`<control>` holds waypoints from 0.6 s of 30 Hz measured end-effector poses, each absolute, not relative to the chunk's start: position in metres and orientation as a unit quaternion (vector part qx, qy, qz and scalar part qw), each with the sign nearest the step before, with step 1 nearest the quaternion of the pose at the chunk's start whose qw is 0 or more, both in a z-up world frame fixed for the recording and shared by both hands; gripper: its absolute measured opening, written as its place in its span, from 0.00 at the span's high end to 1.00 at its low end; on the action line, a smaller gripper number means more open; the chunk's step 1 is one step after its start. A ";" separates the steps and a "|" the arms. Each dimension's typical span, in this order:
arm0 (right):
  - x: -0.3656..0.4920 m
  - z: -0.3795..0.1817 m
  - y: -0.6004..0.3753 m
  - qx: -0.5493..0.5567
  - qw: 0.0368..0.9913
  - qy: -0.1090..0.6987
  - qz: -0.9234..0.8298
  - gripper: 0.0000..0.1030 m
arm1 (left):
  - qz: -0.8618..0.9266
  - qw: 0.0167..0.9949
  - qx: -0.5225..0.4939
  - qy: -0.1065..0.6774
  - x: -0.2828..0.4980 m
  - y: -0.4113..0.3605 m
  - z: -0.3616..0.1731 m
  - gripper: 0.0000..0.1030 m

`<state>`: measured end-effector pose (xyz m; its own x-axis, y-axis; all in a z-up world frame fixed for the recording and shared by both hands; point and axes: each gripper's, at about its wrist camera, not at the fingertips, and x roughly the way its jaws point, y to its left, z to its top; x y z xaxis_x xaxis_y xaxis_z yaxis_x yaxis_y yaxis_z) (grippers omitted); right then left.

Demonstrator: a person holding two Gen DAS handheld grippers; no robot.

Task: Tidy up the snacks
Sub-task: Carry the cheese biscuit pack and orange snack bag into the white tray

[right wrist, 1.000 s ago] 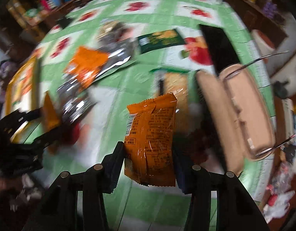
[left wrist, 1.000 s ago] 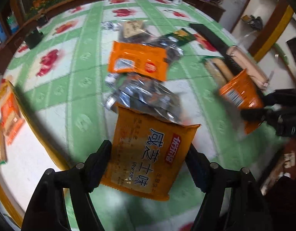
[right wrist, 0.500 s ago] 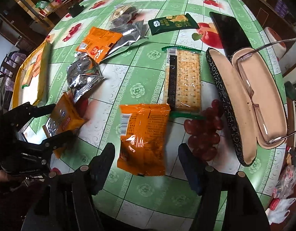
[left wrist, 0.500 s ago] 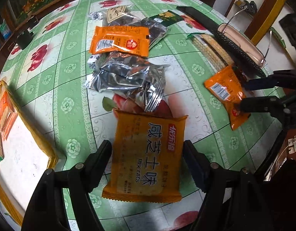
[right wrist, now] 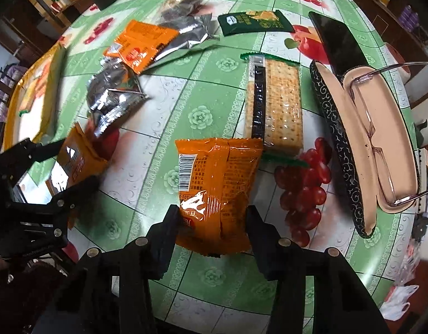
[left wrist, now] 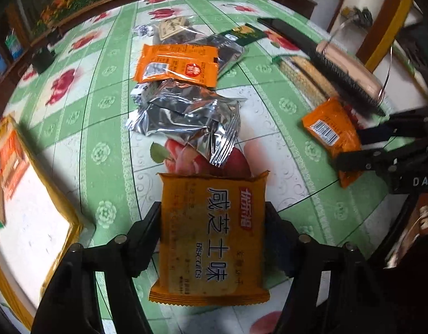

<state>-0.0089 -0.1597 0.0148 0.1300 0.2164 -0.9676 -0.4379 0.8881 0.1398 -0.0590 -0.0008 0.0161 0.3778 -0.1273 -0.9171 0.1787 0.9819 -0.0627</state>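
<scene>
Black plastic fingers of the left gripper [left wrist: 212,222] press against both long edges of a flat yellow-orange biscuit packet printed with white Chinese characters and the word "Biscuits" [left wrist: 212,239]; the jaws are closed on it. The packet extends forward from the fingers over the green floral tablecloth [left wrist: 108,103]. Just ahead of the packet's far end lies a heap of crumpled silver foil wrappers [left wrist: 186,117]. Beyond the heap sits a flat orange sachet with a red round logo [left wrist: 177,64], partly overlapping a dark foil pack. Left of the gripper, a yellow-rimmed white tray [left wrist: 61,217] holds a few orange packets at its far end.

The right gripper [right wrist: 212,220] likewise clamps an item: a glossy orange snack pouch with a white barcode label [right wrist: 218,186], gripped at its near end, one finger on each side. The pouch's far edge touches a clear-wrapped stack of square crackers with a green sealed end [right wrist: 280,105], which lies directly ahead. Right of the crackers stands an open black patterned spectacle case with a beige lining [right wrist: 380,128], clear-framed glasses resting inside it. A black smartphone [right wrist: 339,41] lies past the case. Ahead and slightly left, a dark green snack sachet [right wrist: 255,22] lies flat. Far to the left of this gripper, the left gripper and its biscuit packet are visible.
</scene>
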 end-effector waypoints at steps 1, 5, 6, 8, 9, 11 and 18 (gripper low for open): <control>-0.010 0.017 -0.160 -0.085 0.748 0.620 0.222 0.50 | -0.092 0.831 0.015 0.548 -0.059 0.002 0.019 0.33; -0.011 0.029 -0.156 -0.076 0.756 0.604 0.238 0.50 | -0.084 0.842 -0.001 0.533 -0.061 0.012 0.035 0.33; -0.011 0.032 -0.154 -0.073 0.757 0.603 0.242 0.50 | -0.081 0.844 -0.006 0.530 -0.061 0.015 0.039 0.33; -0.010 0.037 -0.148 -0.072 0.758 0.597 0.252 0.50 | -0.077 0.848 -0.017 0.523 -0.062 0.022 0.047 0.33; -0.010 0.038 -0.144 -0.074 0.759 0.594 0.256 0.50 | -0.074 0.851 -0.022 0.520 -0.062 0.026 0.051 0.33; -0.009 0.041 -0.137 -0.076 0.758 0.591 0.264 0.50 | -0.066 0.856 -0.026 0.512 -0.063 0.032 0.058 0.33; -0.009 0.057 -0.095 -0.106 0.760 0.569 0.295 0.50 | -0.032 0.866 -0.062 0.494 -0.071 0.070 0.074 0.33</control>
